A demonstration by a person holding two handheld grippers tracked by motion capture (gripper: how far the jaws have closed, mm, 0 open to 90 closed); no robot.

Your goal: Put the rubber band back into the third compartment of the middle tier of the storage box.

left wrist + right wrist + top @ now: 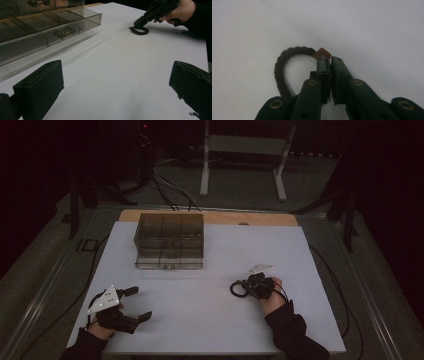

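White table, hair tie in right gripper

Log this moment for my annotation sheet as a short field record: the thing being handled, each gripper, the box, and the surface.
handled thing: dark braided hair tie with a small brown tag, lying on the table
right gripper: right gripper shut on the hair tie beside the tag
left gripper: left gripper with jaws wide apart, nothing between them, near the front left edge
box: clear compartment box at the back left, a small item in a front compartment
surface: white table
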